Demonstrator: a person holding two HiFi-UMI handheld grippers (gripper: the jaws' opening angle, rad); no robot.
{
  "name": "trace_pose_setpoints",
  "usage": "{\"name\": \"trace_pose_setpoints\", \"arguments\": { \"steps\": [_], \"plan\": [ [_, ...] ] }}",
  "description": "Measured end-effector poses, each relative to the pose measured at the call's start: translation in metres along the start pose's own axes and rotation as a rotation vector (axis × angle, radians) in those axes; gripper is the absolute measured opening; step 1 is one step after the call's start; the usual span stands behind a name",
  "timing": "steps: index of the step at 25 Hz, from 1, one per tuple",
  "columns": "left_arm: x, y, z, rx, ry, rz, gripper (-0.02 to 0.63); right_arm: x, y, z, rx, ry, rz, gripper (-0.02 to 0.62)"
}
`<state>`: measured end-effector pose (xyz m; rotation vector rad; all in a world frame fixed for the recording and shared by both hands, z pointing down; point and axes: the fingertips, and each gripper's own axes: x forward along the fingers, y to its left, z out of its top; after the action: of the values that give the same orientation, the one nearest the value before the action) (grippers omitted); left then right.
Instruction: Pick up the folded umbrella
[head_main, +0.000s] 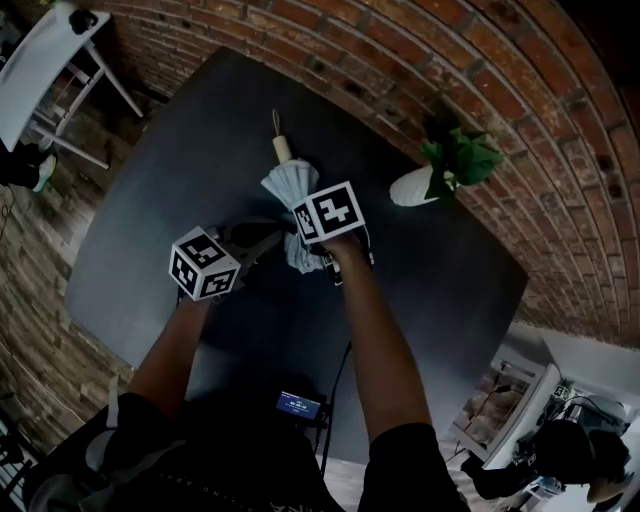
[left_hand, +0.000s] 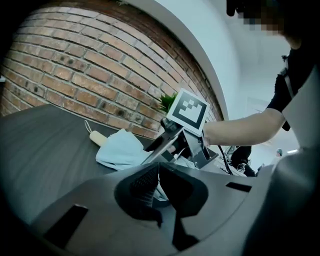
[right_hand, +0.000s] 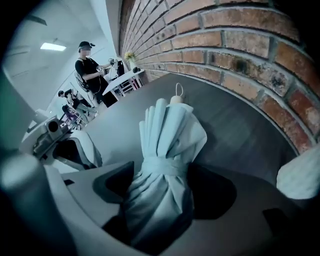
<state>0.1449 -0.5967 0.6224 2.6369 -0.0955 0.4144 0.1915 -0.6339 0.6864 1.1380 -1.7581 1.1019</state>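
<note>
The brick wall (head_main: 400, 60) is curving round the far side, and the big dark table (head_main: 150, 200) is filling the middle of the head view. Both of the person's arms are reaching out over it.

The folded umbrella (head_main: 283, 183) is lying flat on the table near its centre, a pale blue-grey bundle with its handle end pointing away towards the bricks.

The right gripper (head_main: 308, 255) is pointing steeply down over the near end of the umbrella. Its jaws are standing wide apart, and in the right gripper view the gathered fabric is sitting squarely between them. Dark gaps are showing on either side of it, so the pads are straddling the bundle, not squeezing it.

The left gripper (head_main: 272, 240) is hovering just to the left of the umbrella, angled across towards the right one. Its jaws are sitting together with nothing between them. Whether the tips are brushing the fabric, I cannot tell.

A white pot with a green plant (head_main: 415, 185) is standing on the table's right side near the wall, well apart from the action.

The beige handle (head_main: 283, 148) is sticking out of the far end of the umbrella, with a thin cord loop trailing beyond it.

A fabric strap (right_hand: 162, 165) is cinching the folds, right at the level of the right gripper's jaw tips.
</note>
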Motion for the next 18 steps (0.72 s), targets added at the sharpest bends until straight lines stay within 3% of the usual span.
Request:
{"name": "trace_pose_setpoints", "arguments": {
  "steps": [10, 18],
  "plan": [
    [-0.006, 0.002, -0.011, -0.009, 0.030, 0.004, 0.003, 0.008, -0.001, -0.001, -0.042, -0.016, -0.108, 0.321],
    [-0.014, -0.017, -0.018, -0.035, 0.031, -0.031, 0.003, 0.006, 0.006, 0.001, -0.016, -0.106, -0.143, 0.316]
  ]
}}
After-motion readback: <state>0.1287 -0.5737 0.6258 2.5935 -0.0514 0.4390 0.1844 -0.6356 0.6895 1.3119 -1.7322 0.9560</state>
